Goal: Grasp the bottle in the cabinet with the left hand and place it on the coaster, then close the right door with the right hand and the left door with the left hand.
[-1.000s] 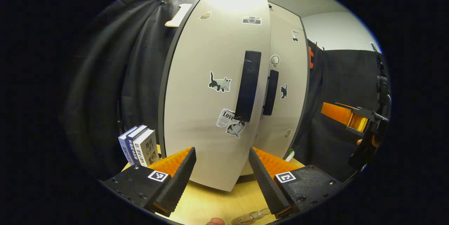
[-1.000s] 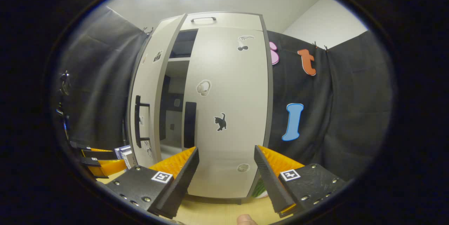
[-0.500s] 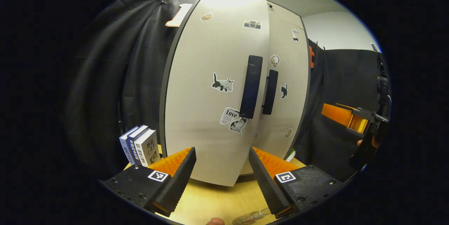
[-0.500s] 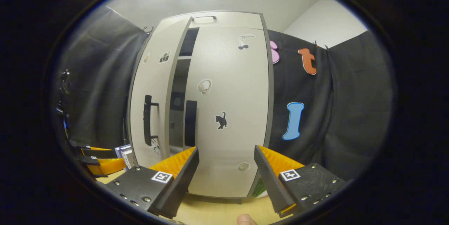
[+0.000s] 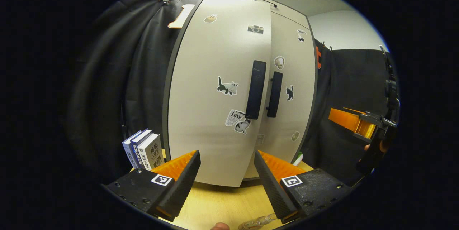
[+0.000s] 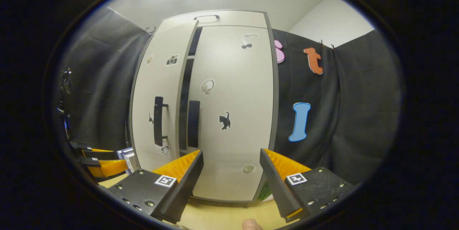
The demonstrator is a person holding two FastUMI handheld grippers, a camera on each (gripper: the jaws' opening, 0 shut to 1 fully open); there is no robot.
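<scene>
The pale cabinet stands on the wooden table, its doors covered in stickers. Its right door [image 6: 233, 115] lies shut. Its left door [image 5: 211, 97] [image 6: 157, 97] is slightly ajar, leaving a thin dark gap [image 6: 185, 90] between the two. My left gripper [image 5: 226, 183] is open and holds nothing, and the left door's lower edge is just beyond its fingertips. My right gripper [image 6: 231, 183] is open and holds nothing, in front of the right door. The clear bottle [image 5: 257, 221] peeks in at the bottom edge, below the left gripper.
Three books [image 5: 141, 147] stand on the table left of the cabinet. A green and white object [image 5: 297, 158] [image 6: 265, 191] sits by the cabinet's right corner. Black cloth hangs behind and on both sides. The right gripper [image 5: 360, 124] and left gripper [image 6: 98, 160] each appear in the other's view.
The left door has swung further toward the cabinet, narrowing the dark opening to a thin slit. Both grippers have stayed nearly still and open.
</scene>
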